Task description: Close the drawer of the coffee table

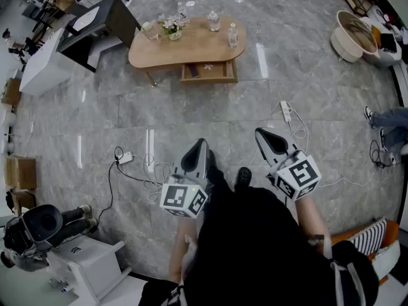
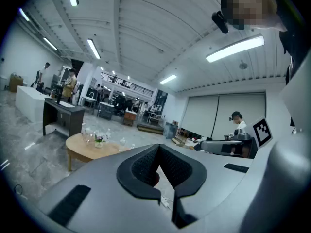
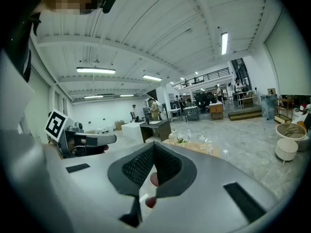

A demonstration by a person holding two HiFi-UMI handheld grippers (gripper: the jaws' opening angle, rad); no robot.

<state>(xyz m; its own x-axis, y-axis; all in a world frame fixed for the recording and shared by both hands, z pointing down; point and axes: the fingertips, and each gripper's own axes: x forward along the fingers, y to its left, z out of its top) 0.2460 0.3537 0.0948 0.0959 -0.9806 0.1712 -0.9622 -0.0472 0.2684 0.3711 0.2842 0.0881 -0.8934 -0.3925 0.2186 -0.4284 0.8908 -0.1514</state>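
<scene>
The oval wooden coffee table stands far ahead on the grey marble floor. Its drawer is pulled out toward me under the front edge. The table also shows small in the left gripper view and in the right gripper view. My left gripper and right gripper hang close in front of my body, well short of the table and touching nothing. Both point toward it, roughly level. In each gripper view the black jaws meet at the tip, left gripper, right gripper, with nothing between them.
Bottles, glasses and a small flower vase stand on the tabletop. A black desk and white counter are at the back left. Power strips with cables lie on the floor between me and the table. A round basket sits far right.
</scene>
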